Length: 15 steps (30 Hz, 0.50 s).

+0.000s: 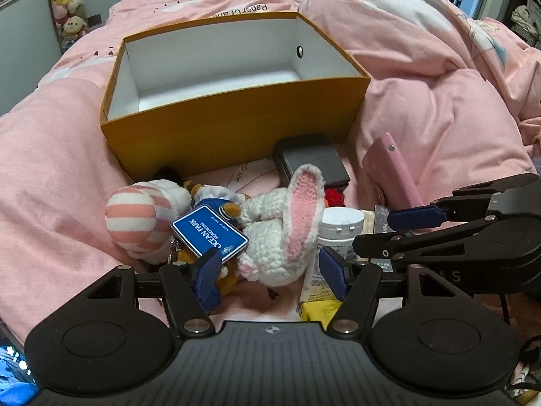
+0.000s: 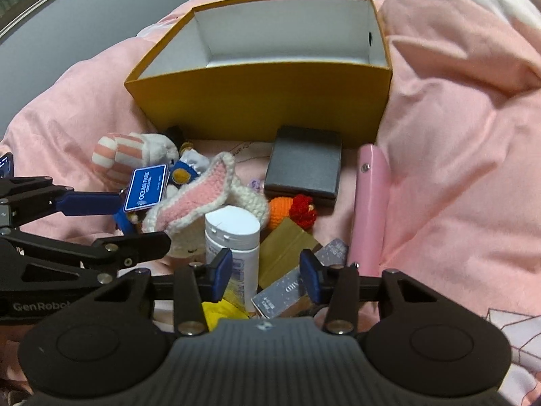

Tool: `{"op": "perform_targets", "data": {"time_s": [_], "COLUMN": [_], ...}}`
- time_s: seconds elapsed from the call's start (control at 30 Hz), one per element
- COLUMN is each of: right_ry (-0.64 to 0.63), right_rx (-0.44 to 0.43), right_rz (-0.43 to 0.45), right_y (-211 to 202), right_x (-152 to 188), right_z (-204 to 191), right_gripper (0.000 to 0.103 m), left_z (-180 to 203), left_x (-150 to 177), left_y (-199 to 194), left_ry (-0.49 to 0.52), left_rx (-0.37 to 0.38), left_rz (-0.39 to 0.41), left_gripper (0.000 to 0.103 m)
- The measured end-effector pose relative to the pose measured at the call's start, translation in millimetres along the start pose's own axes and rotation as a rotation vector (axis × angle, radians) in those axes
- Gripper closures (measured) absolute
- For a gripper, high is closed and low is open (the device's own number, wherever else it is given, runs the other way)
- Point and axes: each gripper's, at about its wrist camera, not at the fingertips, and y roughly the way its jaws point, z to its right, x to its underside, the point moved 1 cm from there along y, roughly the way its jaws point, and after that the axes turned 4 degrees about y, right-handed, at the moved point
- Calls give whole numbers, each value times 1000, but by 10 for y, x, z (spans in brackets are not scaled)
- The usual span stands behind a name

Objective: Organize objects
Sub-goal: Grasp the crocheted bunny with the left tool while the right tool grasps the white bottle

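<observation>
An open mustard-yellow box (image 1: pixel 236 138) with a white inside stands on the pink duvet. In front of it lies a heap of small things. My left gripper (image 1: pixel 270 272) stands open around a white crocheted bunny (image 1: pixel 270 247) with pink ears, its pads clear of the wool. A blue "Ocean Park" tag (image 1: pixel 209 233) rests by its left finger. My right gripper (image 2: pixel 266 274) is partly open over a white bottle (image 2: pixel 233 237), a gold box (image 2: pixel 284 250) and a silver box (image 2: pixel 284 291). I see no grip on any of them.
A dark grey box (image 2: pixel 304 165) and a long pink case (image 2: pixel 370 203) lie near the yellow box (image 2: pixel 257 101). A pink-striped plush (image 1: pixel 132 220), an orange and red crocheted toy (image 2: pixel 294 213) and something yellow (image 2: pixel 223 311) are in the heap. Duvet mounds (image 2: pixel 456 135) rise to the right.
</observation>
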Motion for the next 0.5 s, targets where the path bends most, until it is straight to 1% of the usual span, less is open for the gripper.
{"op": "perform_targets", "data": {"time_s": [0.1, 0.23, 0.37, 0.43, 0.5], "right_ry": [-5, -19, -41, -38, -31], "right_rx": [5, 6, 24, 52, 84], "right_rz": [-5, 16, 51, 83, 115], "right_y": [9, -23, -95, -141, -192], "right_x": [-4, -41, -80, -110, -140], "right_z": [-1, -20, -7, 24, 72], "right_gripper": [55, 55, 55, 55, 55], "left_z": [5, 3, -11, -17, 23], "left_x": [26, 48, 49, 29, 3], "left_y": [-4, -28, -85, -83, -70], "left_ry": [7, 2, 0, 15, 66], "left_rx": [4, -5, -14, -15, -19], "left_rz": [-2, 4, 36, 43, 51], "left_gripper": [28, 28, 28, 28, 28]}}
